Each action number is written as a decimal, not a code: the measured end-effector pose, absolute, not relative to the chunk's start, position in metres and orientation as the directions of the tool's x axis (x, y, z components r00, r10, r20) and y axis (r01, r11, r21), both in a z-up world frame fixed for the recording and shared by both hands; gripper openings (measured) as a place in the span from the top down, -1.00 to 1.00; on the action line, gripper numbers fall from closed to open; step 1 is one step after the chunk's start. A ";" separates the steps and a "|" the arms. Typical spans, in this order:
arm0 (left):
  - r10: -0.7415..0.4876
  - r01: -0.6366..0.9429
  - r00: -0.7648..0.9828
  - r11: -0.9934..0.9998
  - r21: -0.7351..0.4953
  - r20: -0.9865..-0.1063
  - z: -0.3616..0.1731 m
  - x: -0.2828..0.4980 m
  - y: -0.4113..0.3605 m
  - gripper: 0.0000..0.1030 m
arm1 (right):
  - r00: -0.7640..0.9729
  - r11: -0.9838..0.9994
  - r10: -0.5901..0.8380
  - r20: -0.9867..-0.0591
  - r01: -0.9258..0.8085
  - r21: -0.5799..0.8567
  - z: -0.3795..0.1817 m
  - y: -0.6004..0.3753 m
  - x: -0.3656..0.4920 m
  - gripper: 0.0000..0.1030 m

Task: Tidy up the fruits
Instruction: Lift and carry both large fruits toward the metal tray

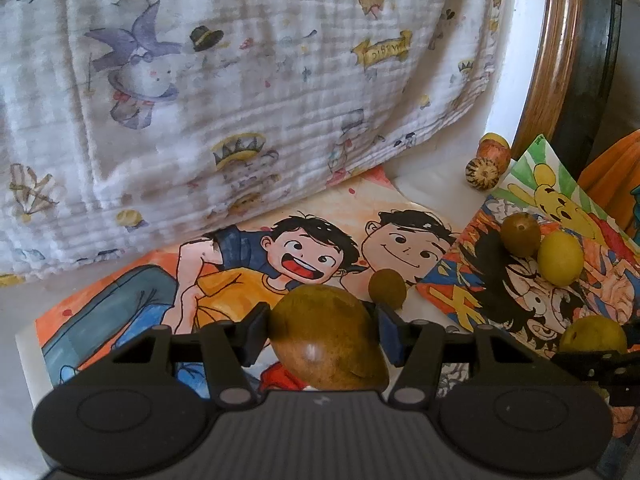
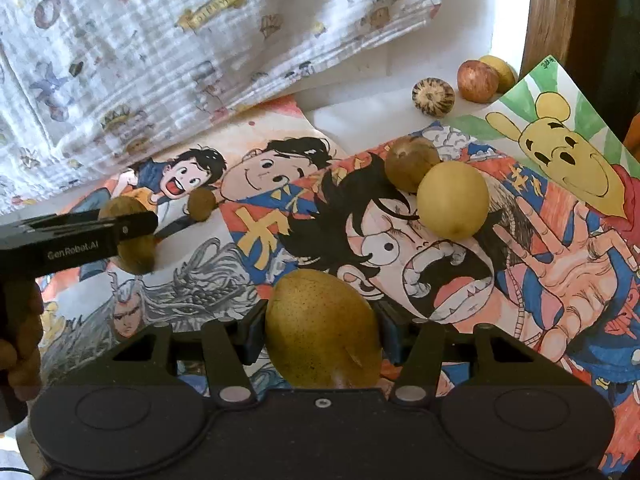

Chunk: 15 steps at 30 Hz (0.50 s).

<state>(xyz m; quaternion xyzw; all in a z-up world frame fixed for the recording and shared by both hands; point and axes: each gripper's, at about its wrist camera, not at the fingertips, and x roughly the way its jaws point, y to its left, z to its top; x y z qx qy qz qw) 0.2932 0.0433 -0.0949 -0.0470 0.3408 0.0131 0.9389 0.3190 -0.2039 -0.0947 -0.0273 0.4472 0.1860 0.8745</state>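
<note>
My left gripper point(image 1: 322, 330) is shut on a large brown oval fruit point(image 1: 326, 336), held just above the cartoon boys drawing point(image 1: 240, 280). A small brown round fruit point(image 1: 387, 288) lies right beyond it. My right gripper point(image 2: 320, 330) is shut on a yellow-green pear point(image 2: 322, 330) over the anime drawing point(image 2: 400, 248). Ahead of it a brown fruit point(image 2: 410, 162) and a yellow round fruit point(image 2: 453, 199) sit touching. From the right wrist view, the left gripper point(image 2: 132, 232) appears at far left with its brown fruit point(image 2: 134, 258).
A red apple point(image 2: 477, 81), a yellow fruit point(image 2: 500, 69) and a striped round fruit point(image 2: 433, 95) lie at the back by a wooden frame point(image 1: 556, 60). A printed white cloth point(image 1: 240, 80) hangs behind. A yellow bear drawing point(image 2: 568, 152) lies right. A hand point(image 2: 20, 328) holds the left gripper.
</note>
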 end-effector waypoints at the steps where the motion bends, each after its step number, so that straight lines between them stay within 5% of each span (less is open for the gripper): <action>1: -0.008 -0.056 0.769 0.995 -0.080 -0.640 -0.094 0.291 0.043 -0.18 | 0.532 0.929 0.303 -0.791 -0.351 0.120 -0.093 -0.203 0.318 -0.12; 15: -0.024 -0.036 0.803 0.995 -0.089 -0.596 -0.066 0.268 0.039 -0.17 | 0.576 0.914 0.352 -0.738 -0.381 0.139 -0.057 -0.197 0.296 -0.12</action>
